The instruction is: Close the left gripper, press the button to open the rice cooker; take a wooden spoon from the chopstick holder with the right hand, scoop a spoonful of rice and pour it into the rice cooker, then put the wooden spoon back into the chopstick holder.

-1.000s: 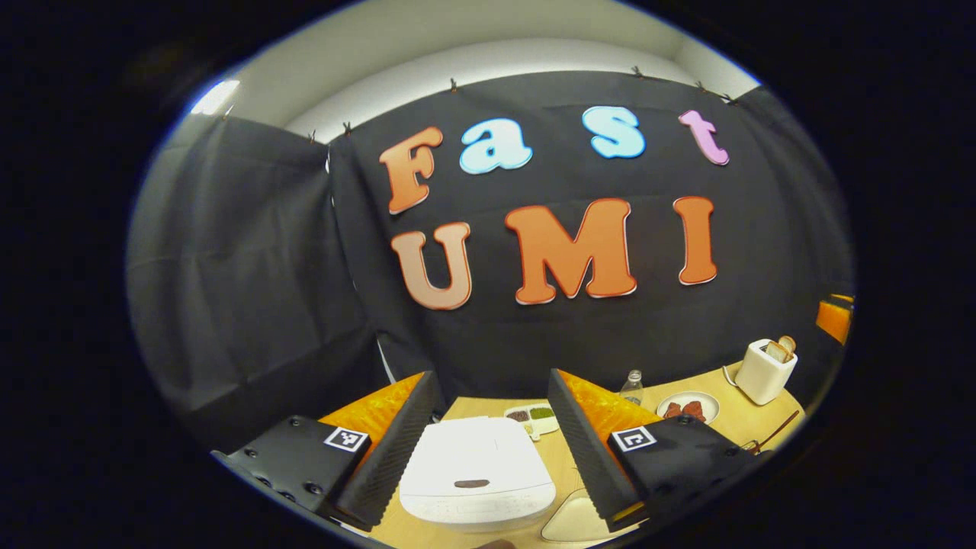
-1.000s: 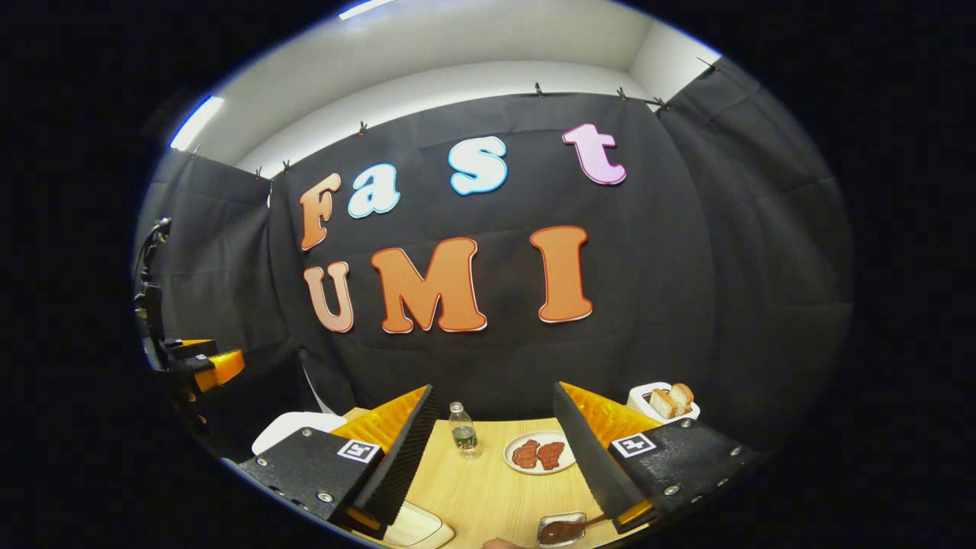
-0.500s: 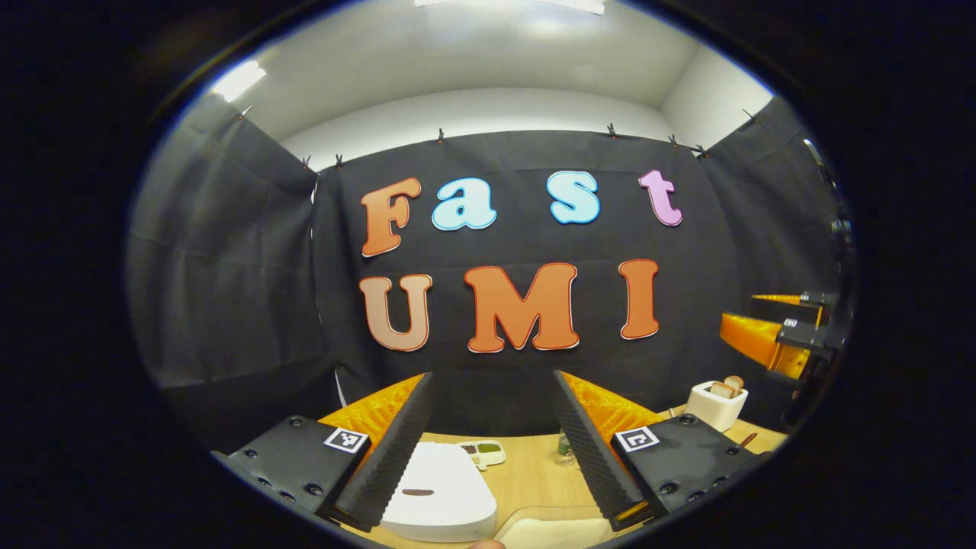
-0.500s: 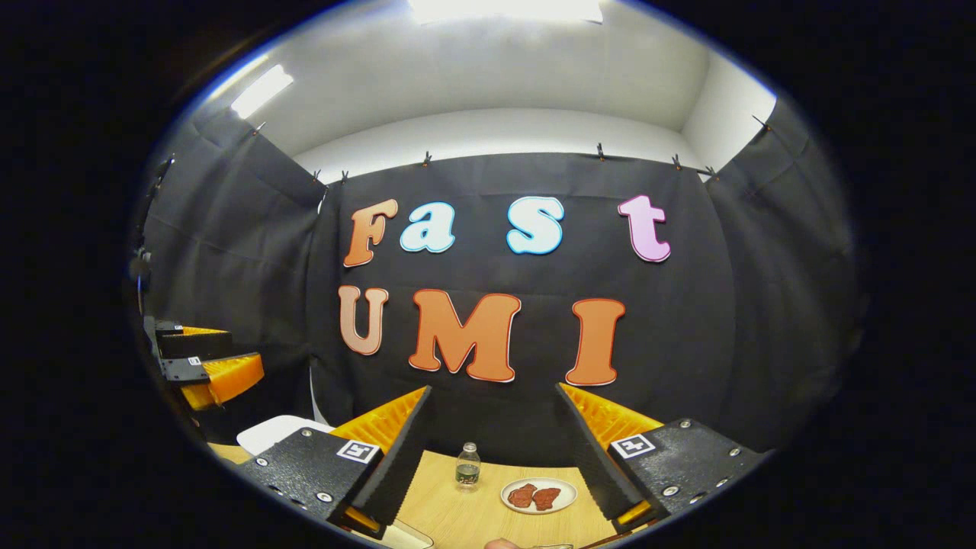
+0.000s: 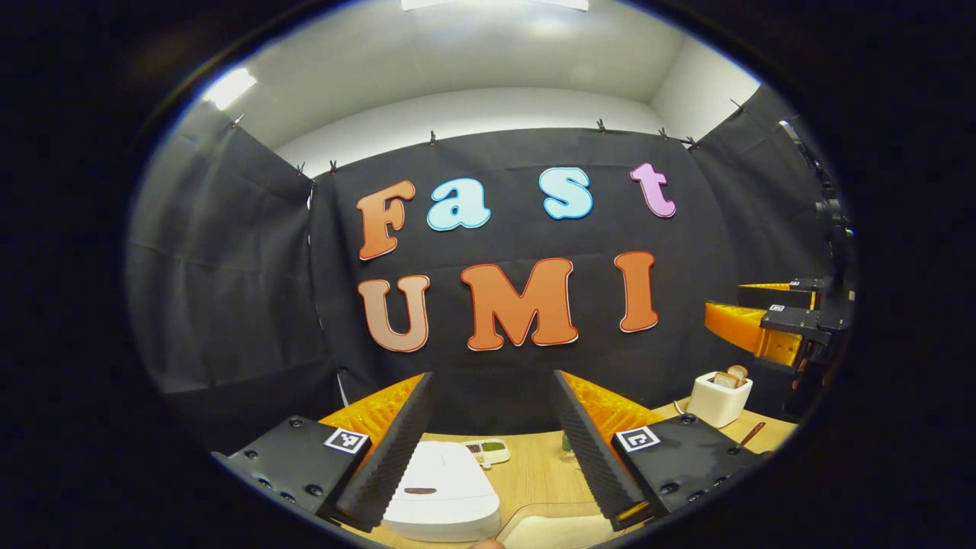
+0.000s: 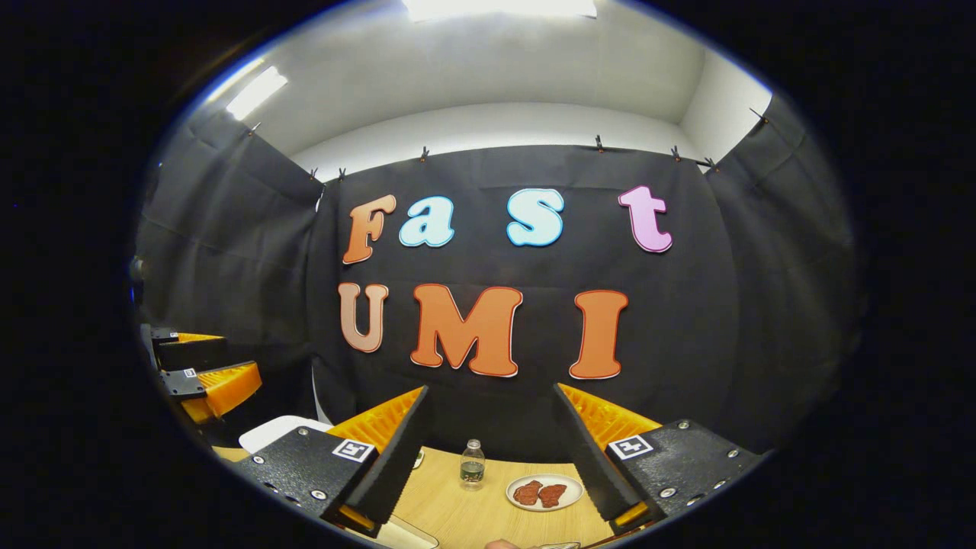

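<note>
The white rice cooker [image 5: 442, 496] sits low on the wooden table [image 5: 534, 473] with its lid down and a dark button [image 5: 420, 491] on the front. My left gripper [image 5: 492, 381] is open and empty, held above and behind the cooker. A thin wooden handle [image 5: 748, 435] pokes up at the table's right end. My right gripper [image 6: 492, 393] is open and empty too, high over the table. The cooker [image 6: 278, 431] also appears at the far left of the right gripper view, under the left gripper [image 6: 206, 374]. The right gripper [image 5: 762, 324] hangs at the right of the left gripper view.
A white toaster [image 5: 720, 398] holding bread stands at the back right. A small sectioned dish [image 5: 488, 451] lies behind the cooker. A clear bottle [image 6: 472, 463] and a plate of red meat [image 6: 544, 493] sit mid-table. A cream board [image 5: 560, 530] lies near the front edge.
Both grippers have tilted upward over the last second, so the table and cooker sank low in both views. Since half a second ago they have barely moved. Both stay open.
</note>
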`<action>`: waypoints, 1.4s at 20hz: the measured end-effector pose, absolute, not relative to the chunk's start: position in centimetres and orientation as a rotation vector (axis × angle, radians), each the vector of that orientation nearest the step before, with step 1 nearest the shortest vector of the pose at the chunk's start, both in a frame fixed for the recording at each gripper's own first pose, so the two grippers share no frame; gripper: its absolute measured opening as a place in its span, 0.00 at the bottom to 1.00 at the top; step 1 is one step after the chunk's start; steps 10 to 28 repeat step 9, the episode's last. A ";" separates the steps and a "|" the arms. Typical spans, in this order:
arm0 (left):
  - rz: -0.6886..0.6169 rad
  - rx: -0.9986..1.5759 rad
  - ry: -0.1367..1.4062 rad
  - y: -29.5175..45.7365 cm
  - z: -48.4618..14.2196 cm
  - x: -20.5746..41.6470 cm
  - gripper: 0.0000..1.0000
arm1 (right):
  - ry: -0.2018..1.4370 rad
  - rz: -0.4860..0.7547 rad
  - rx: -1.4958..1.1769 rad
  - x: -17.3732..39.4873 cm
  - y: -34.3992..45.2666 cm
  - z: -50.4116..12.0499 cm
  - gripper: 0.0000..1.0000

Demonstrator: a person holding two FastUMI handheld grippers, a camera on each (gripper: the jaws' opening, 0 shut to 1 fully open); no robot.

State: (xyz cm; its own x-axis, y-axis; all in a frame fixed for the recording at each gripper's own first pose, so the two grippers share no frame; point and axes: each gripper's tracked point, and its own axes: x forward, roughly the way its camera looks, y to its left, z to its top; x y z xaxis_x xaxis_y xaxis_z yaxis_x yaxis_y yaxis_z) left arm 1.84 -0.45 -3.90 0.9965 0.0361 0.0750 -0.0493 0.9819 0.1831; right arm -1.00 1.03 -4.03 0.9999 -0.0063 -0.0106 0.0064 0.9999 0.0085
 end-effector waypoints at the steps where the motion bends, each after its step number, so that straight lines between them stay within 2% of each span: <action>1: 0.045 0.182 -0.075 -0.4 -3.8 1.9 0.99 | 0.011 -0.003 0.009 -1.0 1.0 -4.1 0.96; 2: 0.048 0.180 -0.077 -0.3 -3.7 1.9 0.99 | 0.009 0.000 0.008 -1.0 1.1 -4.2 0.99; 6: 0.053 0.183 -0.080 0.1 -4.0 2.5 1.00 | 0.017 0.030 0.023 -0.9 1.7 -4.8 0.96; 8: 0.061 0.180 -0.083 0.4 -3.7 2.4 1.00 | 0.023 0.035 0.029 -0.7 1.8 -5.0 0.99; 9: 0.065 0.174 -0.082 0.5 -3.7 2.3 1.00 | 0.025 0.033 0.027 -0.7 1.9 -5.1 0.96; 28: 0.065 0.174 -0.082 0.5 -3.7 2.3 1.00 | 0.025 0.033 0.027 -0.7 1.9 -5.1 0.96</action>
